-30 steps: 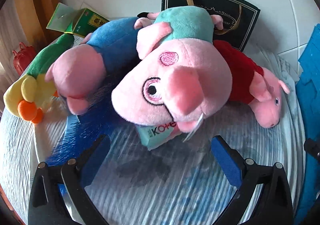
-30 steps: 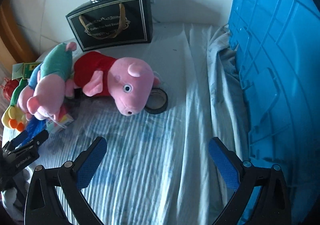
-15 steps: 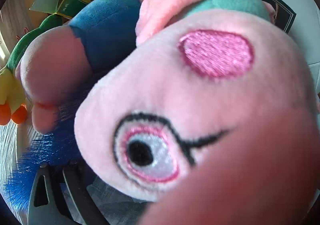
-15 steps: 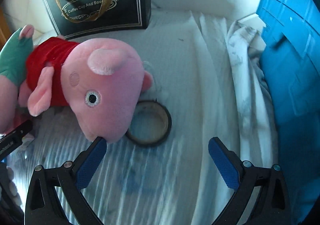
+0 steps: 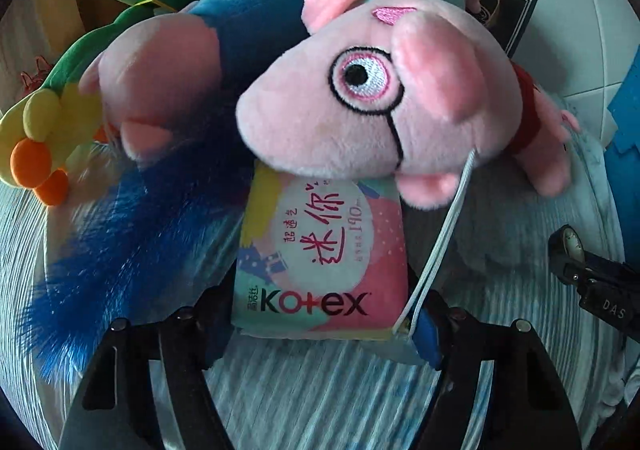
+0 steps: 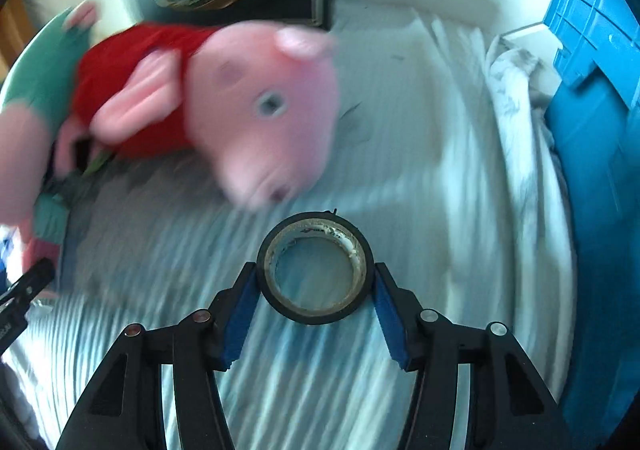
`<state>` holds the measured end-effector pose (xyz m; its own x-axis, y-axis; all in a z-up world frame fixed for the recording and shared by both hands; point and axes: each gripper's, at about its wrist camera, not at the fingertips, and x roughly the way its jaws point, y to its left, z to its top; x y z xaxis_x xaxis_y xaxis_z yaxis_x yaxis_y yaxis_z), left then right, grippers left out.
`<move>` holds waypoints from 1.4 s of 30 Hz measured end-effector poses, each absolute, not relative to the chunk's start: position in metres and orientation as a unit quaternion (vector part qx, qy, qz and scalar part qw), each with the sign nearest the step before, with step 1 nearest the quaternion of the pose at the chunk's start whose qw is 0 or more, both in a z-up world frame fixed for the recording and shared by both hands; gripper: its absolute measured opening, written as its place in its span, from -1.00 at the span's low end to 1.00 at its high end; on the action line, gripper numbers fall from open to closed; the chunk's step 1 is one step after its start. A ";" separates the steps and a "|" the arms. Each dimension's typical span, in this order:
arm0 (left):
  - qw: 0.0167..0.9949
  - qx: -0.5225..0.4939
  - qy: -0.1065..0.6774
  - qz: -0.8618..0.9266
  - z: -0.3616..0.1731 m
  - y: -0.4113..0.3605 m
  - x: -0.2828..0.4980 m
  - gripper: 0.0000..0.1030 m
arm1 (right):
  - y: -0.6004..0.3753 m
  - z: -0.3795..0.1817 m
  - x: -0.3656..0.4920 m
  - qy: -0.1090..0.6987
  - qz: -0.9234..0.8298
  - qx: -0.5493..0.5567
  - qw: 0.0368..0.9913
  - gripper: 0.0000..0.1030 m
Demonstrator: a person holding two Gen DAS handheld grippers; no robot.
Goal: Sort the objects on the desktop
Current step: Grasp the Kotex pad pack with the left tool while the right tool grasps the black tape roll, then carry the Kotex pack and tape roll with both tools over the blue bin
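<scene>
The left gripper is closing around a soft Kotex pack, its pads at the pack's two lower corners. The glossy plastic pack lies flat on the striped cloth, long axis running away from the gripper, far end tucked under the head of a plush pig in a teal top. Beside it lie a pig in blue, a blue feathery tuft and a green-and-yellow plush.

The right gripper is closing on a roll of black tape, its blue pads against the outer wall on both sides. The ring lies flat, hole upward, near a plush pig in red. A ribbed blue plastic crate stands at the cloth's right edge; its contents cannot be seen.
</scene>
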<state>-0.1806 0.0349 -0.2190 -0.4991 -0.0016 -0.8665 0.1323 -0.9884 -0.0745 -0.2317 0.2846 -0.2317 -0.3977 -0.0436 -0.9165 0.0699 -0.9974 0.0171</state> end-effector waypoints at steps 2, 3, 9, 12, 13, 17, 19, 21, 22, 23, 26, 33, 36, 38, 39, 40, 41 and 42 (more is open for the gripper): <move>0.031 0.500 0.068 -0.863 -0.217 0.034 -0.167 0.38 | 0.274 -0.232 -0.214 0.018 -0.831 0.554 0.047 0.08; 0.030 0.498 0.066 -0.864 -0.215 0.034 -0.161 0.38 | 0.268 -0.231 -0.204 0.022 -0.829 0.556 0.052 0.08; 0.021 0.482 0.062 -0.874 -0.195 0.033 -0.130 0.37 | 0.252 -0.206 -0.165 0.030 -0.836 0.544 0.073 0.08; 0.016 0.465 0.063 -0.883 -0.179 0.035 -0.116 0.37 | 0.249 -0.186 -0.152 0.029 -0.846 0.526 0.074 0.08; 0.012 0.455 0.061 -0.889 -0.172 0.034 -0.113 0.37 | 0.248 -0.179 -0.148 0.029 -0.850 0.521 0.074 0.08; 0.003 0.414 0.049 -0.909 -0.138 0.021 -0.103 0.37 | 0.242 -0.144 -0.128 0.032 -0.870 0.487 0.078 0.08; -0.001 0.390 0.040 -0.920 -0.118 0.028 -0.082 0.37 | 0.244 -0.131 -0.125 0.033 -0.879 0.469 0.079 0.08; -0.006 0.367 0.032 -0.930 -0.099 0.026 -0.071 0.37 | 0.247 -0.118 -0.120 0.034 -0.890 0.447 0.077 0.08; -0.008 0.355 0.028 -0.934 -0.088 0.030 -0.067 0.37 | 0.249 -0.109 -0.114 0.035 -0.896 0.435 0.076 0.08; -0.012 0.344 0.024 -0.938 -0.074 0.034 -0.066 0.37 | 0.249 -0.100 -0.113 0.035 -0.902 0.424 0.074 0.08; -0.021 0.312 0.014 -0.950 -0.049 0.042 -0.052 0.37 | 0.250 -0.069 -0.099 0.036 -0.919 0.385 0.070 0.08; -0.061 0.245 0.010 -0.968 0.004 0.071 -0.024 0.37 | 0.262 0.000 -0.062 0.044 -0.949 0.311 0.039 0.08; -0.078 0.220 0.000 -0.972 0.024 0.092 -0.015 0.37 | 0.273 0.023 -0.044 0.050 -0.957 0.284 0.020 0.08; -0.096 0.206 0.002 -0.974 0.038 0.106 -0.011 0.37 | 0.286 0.040 -0.034 0.047 -0.963 0.266 0.005 0.08; -0.104 0.200 0.003 -0.974 0.044 0.113 -0.009 0.37 | 0.291 0.046 -0.030 0.047 -0.964 0.260 -0.001 0.08; -0.111 0.193 0.005 -0.975 0.051 0.121 -0.008 0.37 | 0.297 0.053 -0.026 0.048 -0.966 0.254 -0.010 0.08; -0.118 0.186 0.005 -0.975 0.058 0.130 -0.006 0.37 | 0.305 0.061 -0.020 0.049 -0.968 0.246 -0.021 0.08; -0.125 0.180 0.005 -0.976 0.065 0.139 -0.004 0.37 | 0.313 0.068 -0.015 0.048 -0.969 0.239 -0.031 0.08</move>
